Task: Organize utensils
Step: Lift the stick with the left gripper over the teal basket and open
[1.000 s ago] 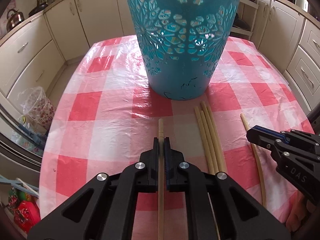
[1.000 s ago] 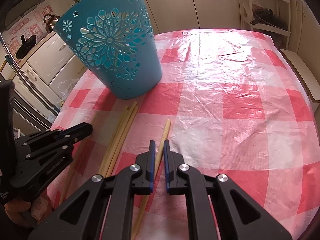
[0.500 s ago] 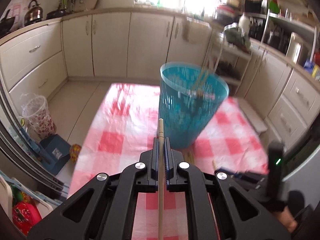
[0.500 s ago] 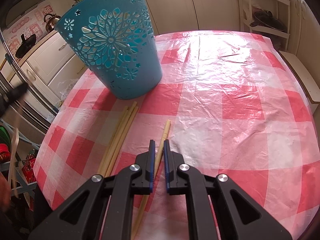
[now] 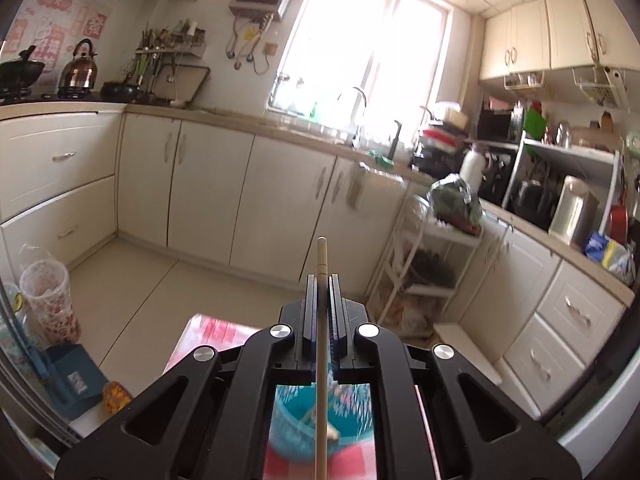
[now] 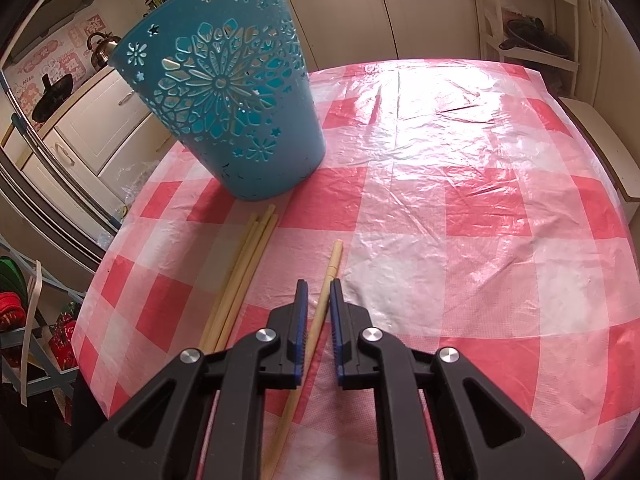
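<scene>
left hand-held gripper [image 5: 321, 300]: clenched on a chopstick [image 5: 321, 356] (above the blue basket [image 5: 296, 432]) | right hand-held gripper [image 6: 318, 312]: jaws just opening, released around a second chopstick [image 6: 326, 292] on the bench [image 6: 460, 200]

Blurred blue basket [image 5: 316, 420] below, mostly hidden behind the left gripper [image 5: 322, 300].

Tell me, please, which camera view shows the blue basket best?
The right wrist view: the blue basket stands whole on the checked tablecloth, cut-out pattern clear. The left wrist view shows only a blurred glimpse of it between the gripper's arms.
</scene>
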Demonstrator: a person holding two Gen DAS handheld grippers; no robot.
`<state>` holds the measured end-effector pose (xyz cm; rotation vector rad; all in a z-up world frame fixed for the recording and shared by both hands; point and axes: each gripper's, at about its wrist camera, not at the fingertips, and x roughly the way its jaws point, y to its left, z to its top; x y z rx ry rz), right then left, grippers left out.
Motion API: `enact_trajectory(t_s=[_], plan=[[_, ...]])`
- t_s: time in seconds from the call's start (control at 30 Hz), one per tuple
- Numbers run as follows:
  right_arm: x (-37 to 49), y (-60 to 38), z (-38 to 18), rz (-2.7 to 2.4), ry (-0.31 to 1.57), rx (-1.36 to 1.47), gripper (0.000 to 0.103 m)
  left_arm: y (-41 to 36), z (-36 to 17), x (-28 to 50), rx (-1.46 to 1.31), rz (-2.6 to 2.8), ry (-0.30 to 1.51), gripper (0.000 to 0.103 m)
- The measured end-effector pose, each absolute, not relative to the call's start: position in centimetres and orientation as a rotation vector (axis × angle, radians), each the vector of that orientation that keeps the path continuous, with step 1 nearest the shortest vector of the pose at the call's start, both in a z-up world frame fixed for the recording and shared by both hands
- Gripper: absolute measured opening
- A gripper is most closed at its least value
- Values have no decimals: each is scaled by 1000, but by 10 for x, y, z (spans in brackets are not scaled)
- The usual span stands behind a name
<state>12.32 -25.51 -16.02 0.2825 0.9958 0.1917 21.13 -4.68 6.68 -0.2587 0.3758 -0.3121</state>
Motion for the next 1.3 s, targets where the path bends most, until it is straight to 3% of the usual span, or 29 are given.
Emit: enact_trajectory(t_s=[0.43, 1.07, 1.13, 1.23, 1.3], plan=[[125, -255, -161, 216, 982, 295, 19, -86, 36, 280, -319, -187, 315, 5], [124, -253, -159, 233, 978, 297, 25, -101, 4, 272, -219, -178, 380, 6], [124, -253, -159, 232, 978, 300, 25, -102, 0, 269, -179, -182, 428, 13], [124, -253, -159, 234, 980, 307, 25, -99, -4, 258, -127, -155, 470, 50], [123, -253, -159, 233, 980, 303, 25, -92, -5, 243, -100, -124, 464, 61]])
